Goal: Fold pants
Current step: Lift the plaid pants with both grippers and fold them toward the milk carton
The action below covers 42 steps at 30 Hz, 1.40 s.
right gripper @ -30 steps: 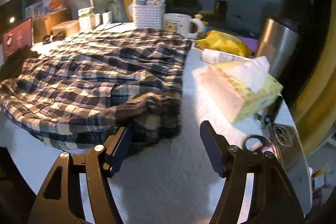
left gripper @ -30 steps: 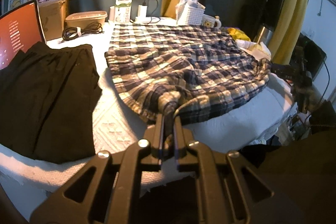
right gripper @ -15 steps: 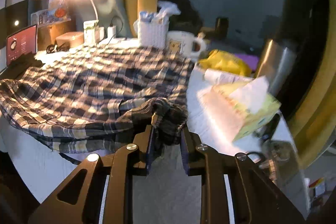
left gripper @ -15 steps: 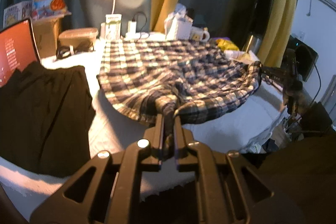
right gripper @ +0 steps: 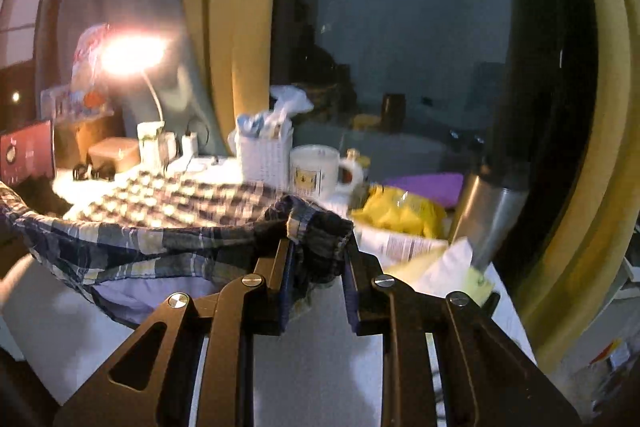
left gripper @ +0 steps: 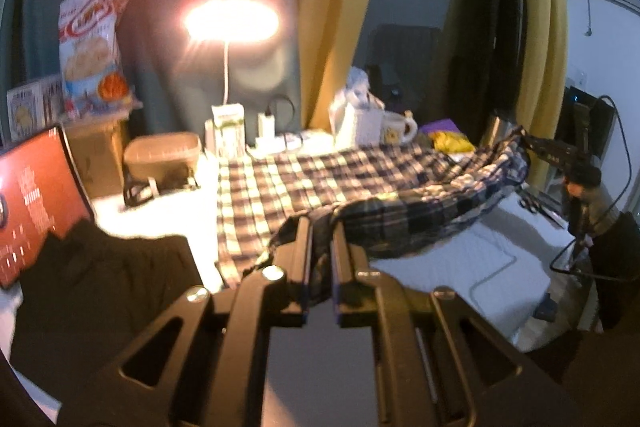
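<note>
The plaid pants (left gripper: 320, 183) lie spread on the white table cover, their near edge lifted off it. My left gripper (left gripper: 321, 227) is shut on the near left corner of the pants. My right gripper (right gripper: 316, 247) is shut on the near right corner (right gripper: 312, 223), bunched between its fingers. The lifted edge sags between the two grippers (right gripper: 120, 247). The right gripper also shows at the far right of the left wrist view (left gripper: 532, 145).
A black garment (left gripper: 100, 287) lies left of the pants, by a red-screened laptop (left gripper: 32, 195). At the back stand a lit lamp (left gripper: 232, 19), a white basket (right gripper: 264, 155) and a mug (right gripper: 316, 175). A tissue box (right gripper: 448, 267), yellow bag (right gripper: 400, 215) and steel flask (right gripper: 488, 215) sit right.
The right gripper closed on the pants' right corner. Both grippers then rose, lifting the near edge of the pants off the table.
</note>
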### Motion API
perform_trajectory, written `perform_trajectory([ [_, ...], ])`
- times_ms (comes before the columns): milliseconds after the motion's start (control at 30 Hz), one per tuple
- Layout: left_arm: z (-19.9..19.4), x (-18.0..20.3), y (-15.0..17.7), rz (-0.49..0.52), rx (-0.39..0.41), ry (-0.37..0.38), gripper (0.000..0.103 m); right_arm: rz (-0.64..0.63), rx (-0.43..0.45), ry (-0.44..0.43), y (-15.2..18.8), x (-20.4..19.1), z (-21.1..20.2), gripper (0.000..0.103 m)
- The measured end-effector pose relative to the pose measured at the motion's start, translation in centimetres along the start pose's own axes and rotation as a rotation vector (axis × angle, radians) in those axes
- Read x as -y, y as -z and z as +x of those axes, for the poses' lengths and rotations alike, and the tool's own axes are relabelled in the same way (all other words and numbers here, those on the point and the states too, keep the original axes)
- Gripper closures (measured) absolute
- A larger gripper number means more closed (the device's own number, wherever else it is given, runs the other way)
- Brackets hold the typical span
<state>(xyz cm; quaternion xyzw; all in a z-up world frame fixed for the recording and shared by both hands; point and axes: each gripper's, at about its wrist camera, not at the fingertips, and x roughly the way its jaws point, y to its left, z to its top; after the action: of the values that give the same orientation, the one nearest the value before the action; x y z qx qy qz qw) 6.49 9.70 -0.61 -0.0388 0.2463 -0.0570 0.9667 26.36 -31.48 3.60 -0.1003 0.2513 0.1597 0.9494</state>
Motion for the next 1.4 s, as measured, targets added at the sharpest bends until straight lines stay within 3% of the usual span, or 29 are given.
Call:
perform_trajectory([
  [200,3.1,-1.8,-3.4,0.009,0.081,-0.011,0.095,0.045,0.038,-0.005,-2.1,1.2,2.6,0.08],
  [667,15.7,-7.2,-9.3,-0.017,0.016,-0.029,0.095,0.109,-0.005,-0.002,-5.7,1.9,13.0,0.08],
  [933,24.2,-10.5,-10.0,-0.041,-0.064,-0.005,0.095,0.133,-0.126,0.03,-5.1,2.5,20.3,0.08],
  [1033,27.9,-11.9,-9.5,-0.063,-0.13,-0.011,0.095,0.137,-0.197,0.038,-4.7,2.4,23.6,0.08],
  [1200,33.1,-13.6,-7.9,-0.038,-0.268,-0.147,0.094,0.109,-0.288,0.067,-4.0,1.6,27.7,0.08],
  [1300,35.1,-14.7,-7.0,-0.045,-0.334,-0.178,0.091,0.107,-0.352,0.099,-3.3,1.3,29.6,0.08],
  [1400,35.5,-15.8,-6.5,-0.079,-0.349,-0.212,0.09,0.112,-0.378,0.135,-2.9,1.1,30.4,0.08],
])
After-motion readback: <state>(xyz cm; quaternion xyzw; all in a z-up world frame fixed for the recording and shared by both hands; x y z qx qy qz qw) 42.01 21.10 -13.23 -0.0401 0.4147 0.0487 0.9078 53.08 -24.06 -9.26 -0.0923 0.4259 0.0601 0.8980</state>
